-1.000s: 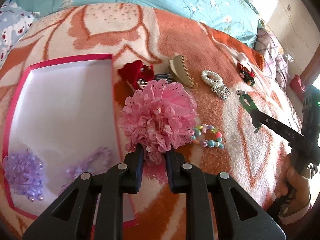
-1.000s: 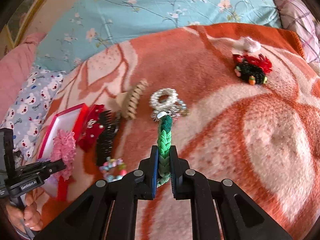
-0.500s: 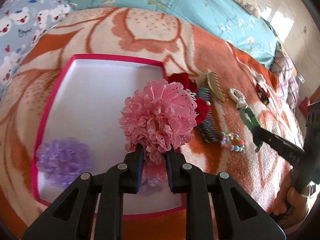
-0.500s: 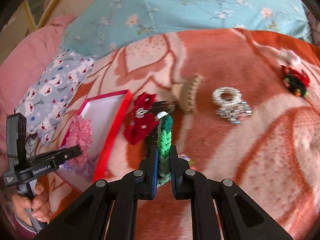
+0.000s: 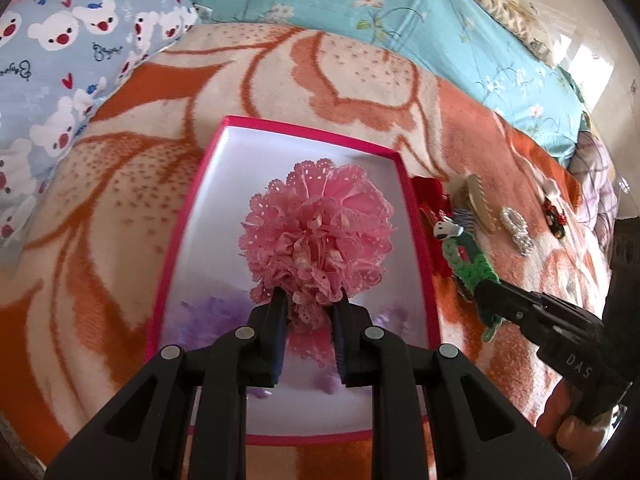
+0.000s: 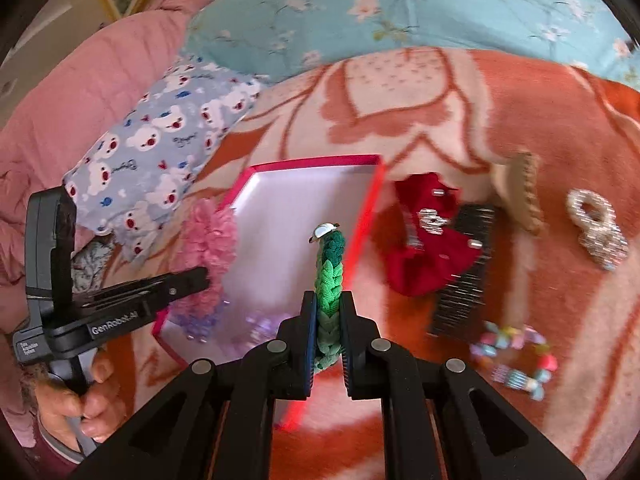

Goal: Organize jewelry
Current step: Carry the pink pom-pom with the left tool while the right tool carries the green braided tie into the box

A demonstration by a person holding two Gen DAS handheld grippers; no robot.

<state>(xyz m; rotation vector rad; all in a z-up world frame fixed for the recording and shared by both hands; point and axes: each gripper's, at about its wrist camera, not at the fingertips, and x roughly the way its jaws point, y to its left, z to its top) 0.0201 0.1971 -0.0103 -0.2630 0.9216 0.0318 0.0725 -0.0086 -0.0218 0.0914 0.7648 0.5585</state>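
Two grippers over orange-and-cream blanket (image 5: 360, 92), both loaded. Teal floral bedding (image 5: 360, 4) behind, bear-print pillow (image 5: 68, 52) far left, pink quilt (image 6: 80, 92) beyond that in right wrist view.

Pink-rimmed box (image 5: 416, 216) flat on blanket, white floor mostly bare; purple lace puff (image 5: 208, 316) at near end, partly hidden behind left gripper's fingers.

Loose pieces right of box, on blanket: red bow clip (image 6: 428, 264) nearest rim, black comb (image 6: 464, 280) touching its right side, tan claw clip (image 6: 524, 196) beyond, silver beaded piece (image 6: 596, 228) further right, pastel bead bracelet (image 6: 516, 356) nearest camera. Small red-and-black item (image 5: 554, 216) well apart near blanket edge. Right wrist view motion-blurred, fine detail unclear.

Left gripper (image 5: 308, 304): pitched steeply down, above box interior, held by hand (image 6: 76, 400) low left in right wrist view. Clamped on stem of pink lace pom-pom (image 5: 316, 240); pom-pom projects ahead of tips, over box middle, clear of floor as far as visible.

Right gripper (image 6: 328, 312): pitched down less steeply, tips beside box's right rim. Clamped on green braided band (image 6: 328, 276); band sticks straight out past tips, metal-capped end over box's right edge. Lower loop hangs below pads. Fingers of holding hand (image 5: 568, 428) visible at lower right.
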